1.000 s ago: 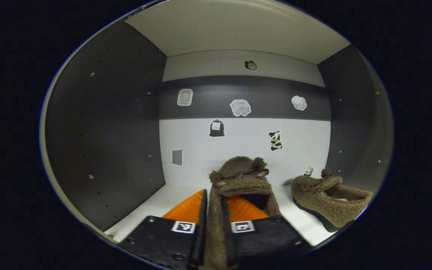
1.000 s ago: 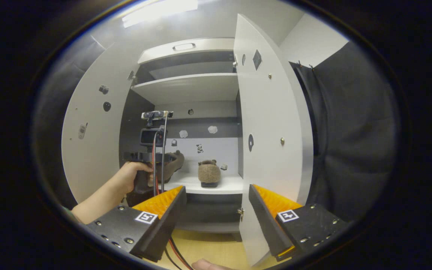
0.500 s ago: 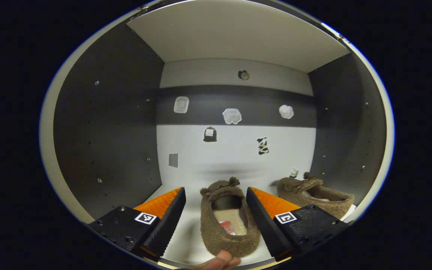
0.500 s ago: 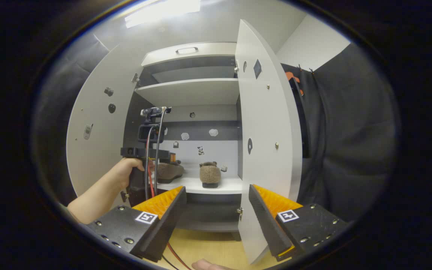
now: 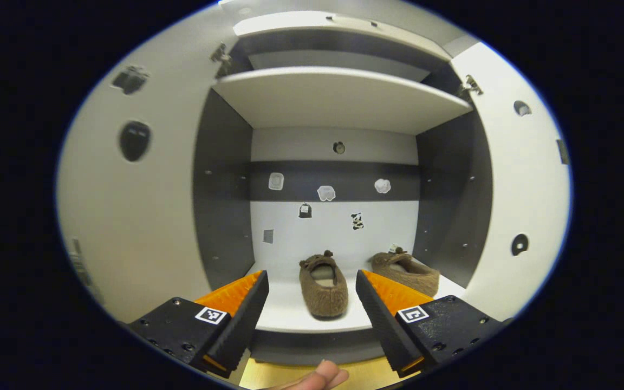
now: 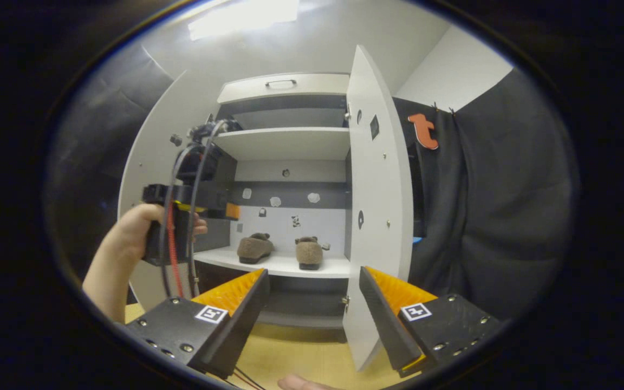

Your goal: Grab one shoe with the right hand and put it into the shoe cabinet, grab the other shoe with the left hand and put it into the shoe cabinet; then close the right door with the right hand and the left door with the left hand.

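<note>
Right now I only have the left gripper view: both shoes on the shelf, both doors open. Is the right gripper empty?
Observer: Yes. In the right gripper view the right gripper has its jaws wide apart with nothing between them.
Operator: Where is it relative to the right door?
Observer: The right door stands open just ahead of it, with its lower part showing between the jaws. I see no contact.
Operator: And my left gripper from outside?
Observer: A hand holds the left gripper in front of the left door, with its cables hanging below. I cannot judge the gap to that door.
</note>
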The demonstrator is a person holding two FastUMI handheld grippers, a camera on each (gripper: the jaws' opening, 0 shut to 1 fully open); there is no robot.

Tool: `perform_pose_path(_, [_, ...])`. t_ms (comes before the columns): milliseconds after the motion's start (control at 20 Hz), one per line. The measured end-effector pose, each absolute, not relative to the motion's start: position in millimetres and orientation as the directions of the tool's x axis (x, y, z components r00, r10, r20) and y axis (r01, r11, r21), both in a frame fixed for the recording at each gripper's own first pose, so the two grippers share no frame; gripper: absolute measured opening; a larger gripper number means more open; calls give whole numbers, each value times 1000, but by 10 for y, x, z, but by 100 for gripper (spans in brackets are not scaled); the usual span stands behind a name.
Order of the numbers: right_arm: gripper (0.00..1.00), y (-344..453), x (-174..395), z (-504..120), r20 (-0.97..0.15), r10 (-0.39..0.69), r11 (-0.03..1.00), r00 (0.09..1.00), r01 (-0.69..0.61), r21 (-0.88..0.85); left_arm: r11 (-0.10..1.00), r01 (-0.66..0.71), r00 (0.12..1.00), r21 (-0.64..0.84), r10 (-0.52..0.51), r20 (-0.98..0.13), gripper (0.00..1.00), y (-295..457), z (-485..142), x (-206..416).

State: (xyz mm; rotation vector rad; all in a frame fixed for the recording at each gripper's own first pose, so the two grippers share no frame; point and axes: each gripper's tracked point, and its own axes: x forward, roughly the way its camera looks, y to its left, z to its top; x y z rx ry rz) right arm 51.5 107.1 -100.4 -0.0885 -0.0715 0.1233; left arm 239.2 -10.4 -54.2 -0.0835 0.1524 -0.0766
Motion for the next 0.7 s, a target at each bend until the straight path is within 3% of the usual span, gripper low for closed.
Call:
perform_pose_path(200, [100,896,241,-857,101,115,985,988,-100,-140,987,76,991,-141,-90,-100,96,76,-233,1487])
perform_pose_path(250, [98,814,195,-830,105,100,986,990,-84,-144,984,83,993,-156,-96,-72,99,127,-120,1272])
perform_pose_path(350, [100,569,93,-746,119,49,990,992,-32,-137,979,90,994,-185,-100,-41,93,232,31,869])
perform_pose_path(400, [100,426,54,-705,119,23,992,993,-7,-130,977,105,993,-187,-114,-38,96,261,89,672])
perform_pose_path(700, [100,-380,66,-464,79,-32,996,996,38,-77,981,172,985,-91,-169,42,92,319,376,-57])
